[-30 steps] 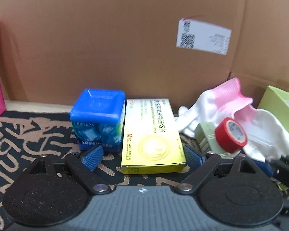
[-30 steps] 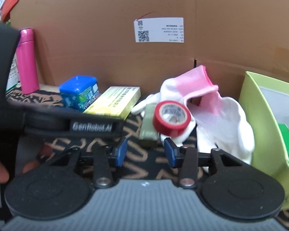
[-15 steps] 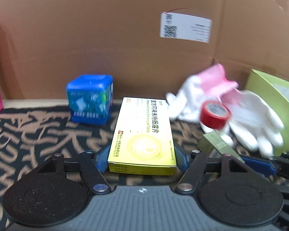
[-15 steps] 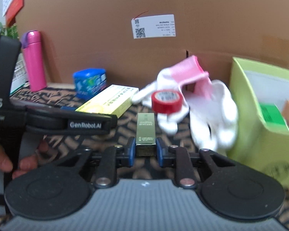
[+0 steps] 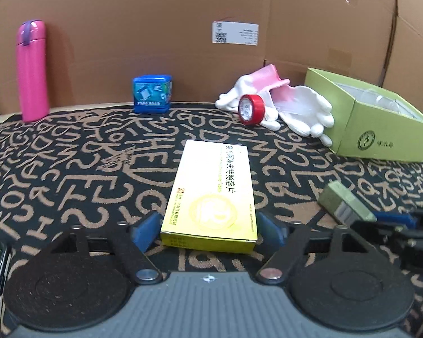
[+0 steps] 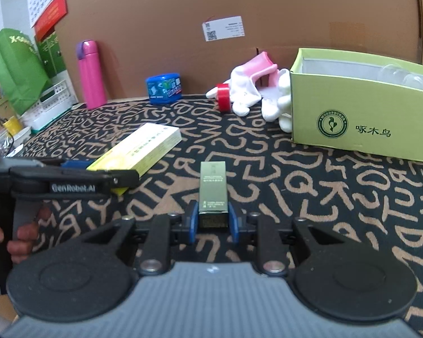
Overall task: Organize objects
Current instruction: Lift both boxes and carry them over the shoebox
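My left gripper (image 5: pixel 208 231) is shut on a yellow medicine box (image 5: pixel 211 194), which it holds above the patterned cloth; the box also shows in the right wrist view (image 6: pixel 138 149). My right gripper (image 6: pixel 211 222) is shut on a small olive-green box (image 6: pixel 213 188), seen from the side in the left wrist view (image 5: pixel 344 204). A red tape roll (image 5: pixel 251 109) leans on white and pink gloves (image 5: pixel 293 107) at the back. A blue cube container (image 5: pixel 152 93) stands by the cardboard wall.
An open light-green box (image 6: pixel 361 112) stands at the right with clear items inside. A pink bottle (image 5: pixel 31 70) stands at the back left. A cardboard wall (image 5: pixel 183 28) closes the back. A green bag (image 6: pixel 11 67) and a white basket (image 6: pixel 48 104) lie off the left edge.
Both grippers have pulled back from the back wall with their boxes. The right gripper closed on the olive-green box; the left closed on the yellow box.
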Tool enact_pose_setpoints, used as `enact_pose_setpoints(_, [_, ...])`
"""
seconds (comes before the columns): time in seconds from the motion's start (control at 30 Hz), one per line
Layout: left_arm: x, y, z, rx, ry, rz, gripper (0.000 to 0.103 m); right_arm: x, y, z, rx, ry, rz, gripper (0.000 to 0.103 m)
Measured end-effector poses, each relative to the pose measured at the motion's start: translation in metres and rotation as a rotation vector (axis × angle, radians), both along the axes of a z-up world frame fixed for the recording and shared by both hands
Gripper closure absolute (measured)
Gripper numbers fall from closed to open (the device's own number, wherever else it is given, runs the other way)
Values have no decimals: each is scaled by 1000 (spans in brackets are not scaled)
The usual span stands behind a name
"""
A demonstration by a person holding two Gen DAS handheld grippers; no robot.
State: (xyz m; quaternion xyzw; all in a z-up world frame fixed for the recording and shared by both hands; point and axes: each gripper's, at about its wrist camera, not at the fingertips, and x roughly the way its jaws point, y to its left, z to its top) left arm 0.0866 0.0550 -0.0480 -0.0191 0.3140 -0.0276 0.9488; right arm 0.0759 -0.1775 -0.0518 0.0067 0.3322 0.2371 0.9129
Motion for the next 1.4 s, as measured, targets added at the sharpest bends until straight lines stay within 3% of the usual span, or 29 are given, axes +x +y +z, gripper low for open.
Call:
enact_pose_setpoints(0.13, [7, -3, 12, 42, -13, 13, 18, -1, -1, 2, 16, -14, -7, 78])
enact_pose_setpoints(0.27, [23, -16, 15, 133, -25, -42, 17, 0, 1, 1, 8, -25, -10, 78])
enact_pose_setpoints(0.5, [50, -19, 3, 168, 61, -70, 17, 9, 9, -1, -20, -19, 2, 78])
enact_pose_setpoints(0.67, [49, -8, -2, 73, 53, -39, 18, 19, 15, -4, -35, -15, 0, 78])
enact_pose_setpoints(0.73, [47, -8, -2, 83, 46, -52, 20, 22, 16, -6, -38, -9, 1, 77])
enact_pose_setpoints(0.8, [45, -9, -1, 75, 41, -78, 34, 22, 18, -7, -48, -14, 5, 78])
enact_pose_setpoints(1.1, [31, -13, 5, 37, 67, -95, 35, 15, -1, -3, 51, 19, -8, 81])
enact_pose_setpoints(1.2, [26, -20, 17, -15, 62, -142, 35, 9, -12, 4, 88, 10, -21, 81])
enact_pose_setpoints(1.4, [26, -50, 59, -89, -26, -240, 35, 2, -42, 38, 121, -103, -96, 81])
